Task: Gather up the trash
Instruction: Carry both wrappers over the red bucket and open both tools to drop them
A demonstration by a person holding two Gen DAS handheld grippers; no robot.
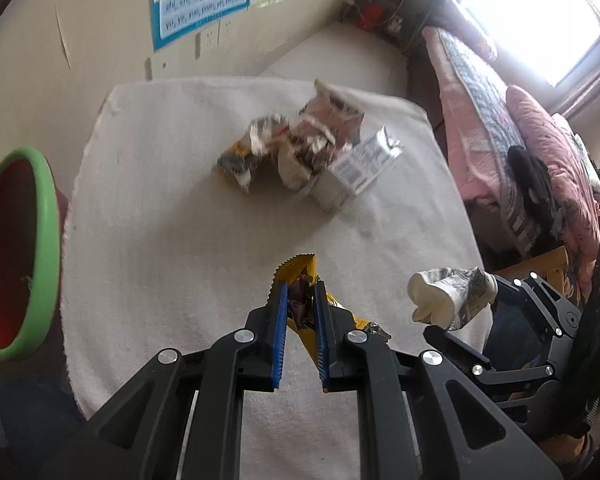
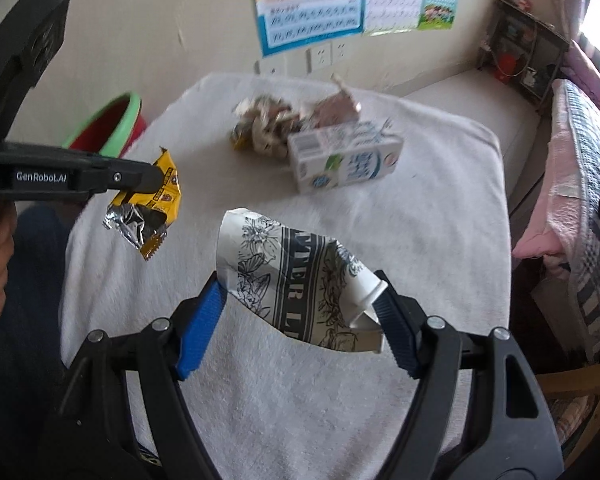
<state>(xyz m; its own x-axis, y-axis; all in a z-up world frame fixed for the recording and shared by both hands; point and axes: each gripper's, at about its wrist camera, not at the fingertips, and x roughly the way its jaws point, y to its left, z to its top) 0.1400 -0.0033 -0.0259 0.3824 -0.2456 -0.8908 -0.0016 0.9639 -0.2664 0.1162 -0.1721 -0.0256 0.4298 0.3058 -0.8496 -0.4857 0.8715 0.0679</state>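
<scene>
Left wrist view: left claw pinches yellow wrapper; right claw clamps crushed paper cup between its pads

From the left wrist we look forward and down along our fingers, close over the towel-covered table, facing the poster wall. Our right wrist view sits just beside it, facing likewise; both share the trash pile and green-rimmed bin.
</scene>
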